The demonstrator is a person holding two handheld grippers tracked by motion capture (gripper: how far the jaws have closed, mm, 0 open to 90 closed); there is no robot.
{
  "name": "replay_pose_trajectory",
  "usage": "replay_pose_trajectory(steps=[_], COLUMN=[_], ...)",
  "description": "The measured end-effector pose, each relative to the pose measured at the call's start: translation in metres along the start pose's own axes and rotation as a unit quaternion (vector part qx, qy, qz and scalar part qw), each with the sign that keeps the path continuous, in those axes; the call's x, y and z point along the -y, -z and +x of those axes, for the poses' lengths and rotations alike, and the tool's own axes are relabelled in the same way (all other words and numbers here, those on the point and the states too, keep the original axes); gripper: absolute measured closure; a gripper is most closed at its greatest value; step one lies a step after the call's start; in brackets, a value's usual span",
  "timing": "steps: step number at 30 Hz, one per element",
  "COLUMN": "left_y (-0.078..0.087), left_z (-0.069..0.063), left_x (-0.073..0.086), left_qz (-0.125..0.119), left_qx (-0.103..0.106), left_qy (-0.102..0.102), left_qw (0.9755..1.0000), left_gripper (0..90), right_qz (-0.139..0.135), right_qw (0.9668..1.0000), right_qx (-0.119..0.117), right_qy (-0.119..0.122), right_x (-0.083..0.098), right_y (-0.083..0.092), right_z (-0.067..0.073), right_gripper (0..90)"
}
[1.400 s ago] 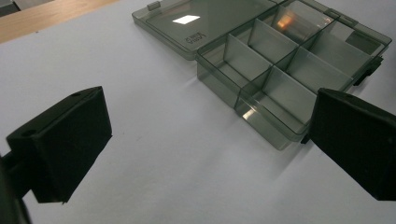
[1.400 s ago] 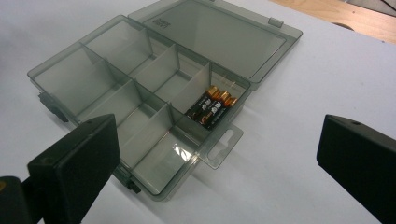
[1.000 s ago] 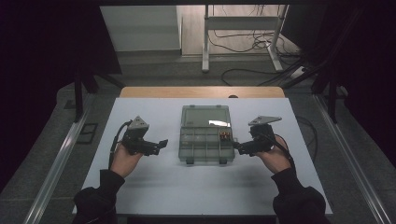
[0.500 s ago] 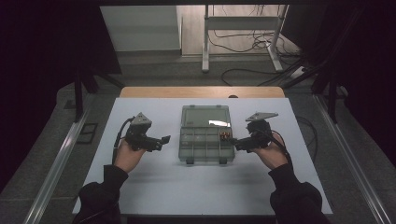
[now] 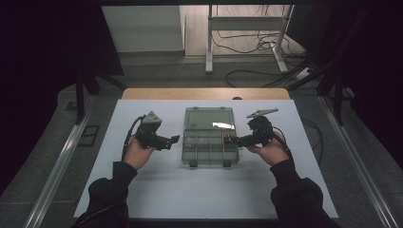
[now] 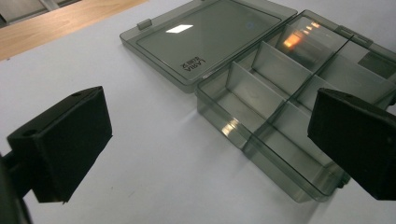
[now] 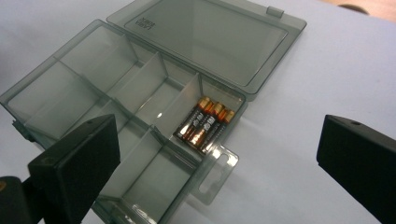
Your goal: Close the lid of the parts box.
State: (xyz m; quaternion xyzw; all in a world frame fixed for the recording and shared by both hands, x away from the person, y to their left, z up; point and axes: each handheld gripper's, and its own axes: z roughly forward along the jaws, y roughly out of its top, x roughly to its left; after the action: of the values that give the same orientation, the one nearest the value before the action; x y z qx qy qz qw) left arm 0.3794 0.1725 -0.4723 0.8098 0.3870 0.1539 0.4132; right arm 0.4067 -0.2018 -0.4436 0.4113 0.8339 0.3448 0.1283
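Observation:
A smoky clear plastic organizer box (image 5: 209, 148) lies open mid-table, its lid (image 5: 209, 118) flat behind it. Dividers split it into several compartments. Three copper-and-black batteries (image 7: 205, 125) lie side by side in the compartment at the box's right end (image 5: 228, 138); the other compartments look empty. My left gripper (image 5: 173, 140) is held just off the box's left side, open, with the box's near corner (image 6: 280, 116) ahead of its jaws. My right gripper (image 5: 236, 139) is open at the box's right edge, beside the batteries and the box's hang tab (image 7: 219, 175).
The box sits on a white table top (image 5: 157, 190) with a wooden strip (image 5: 204, 93) along its far edge. Beyond the table are a metal stand (image 5: 244, 33) and loose cables (image 5: 256, 47) on the floor. Dark curtains flank both sides.
Both hands have crept slightly forward and inward toward the box. Both grippers stay open and the box has not moved.

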Motion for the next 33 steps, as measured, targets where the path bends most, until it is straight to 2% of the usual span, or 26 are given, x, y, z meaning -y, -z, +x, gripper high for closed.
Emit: replay_pose_trajectory(steps=[6,8,13,16,20,33], left_y=[-0.009,-0.012,-0.017,-0.021,-0.024,-0.036], left_z=[0.001,0.002,0.008,0.012,0.016,0.024], left_x=[-0.005,-0.006,-0.007,-0.007,-0.008,-0.01], left_qz=[0.007,0.008,0.011,0.013,0.014,0.02], left_qx=[0.002,0.003,0.005,0.004,0.003,0.0], left_qy=[-0.009,-0.009,-0.002,-0.003,-0.003,-0.001], left_qw=[0.9999,0.9999,0.9999,0.9999,0.9999,0.9998], left_gripper=[0.3,0.3,0.4,0.5,0.6,0.8], right_qz=[0.01,0.007,0.01,0.015,0.024,0.042], right_qw=[0.9999,0.9999,0.9999,0.9998,0.9997,0.9988], right_qx=[0.001,0.002,0.013,0.012,0.008,0.013], right_qy=[-0.005,-0.008,0.002,0.003,0.001,-0.02], right_x=[-0.01,-0.013,-0.022,-0.027,-0.036,-0.048], right_y=[-0.009,-0.011,-0.019,-0.024,-0.031,-0.052], right_z=[-0.002,-0.002,-0.005,-0.009,-0.013,-0.027], right_gripper=[2.0,5.6,14.3,22.2,27.8,30.3])
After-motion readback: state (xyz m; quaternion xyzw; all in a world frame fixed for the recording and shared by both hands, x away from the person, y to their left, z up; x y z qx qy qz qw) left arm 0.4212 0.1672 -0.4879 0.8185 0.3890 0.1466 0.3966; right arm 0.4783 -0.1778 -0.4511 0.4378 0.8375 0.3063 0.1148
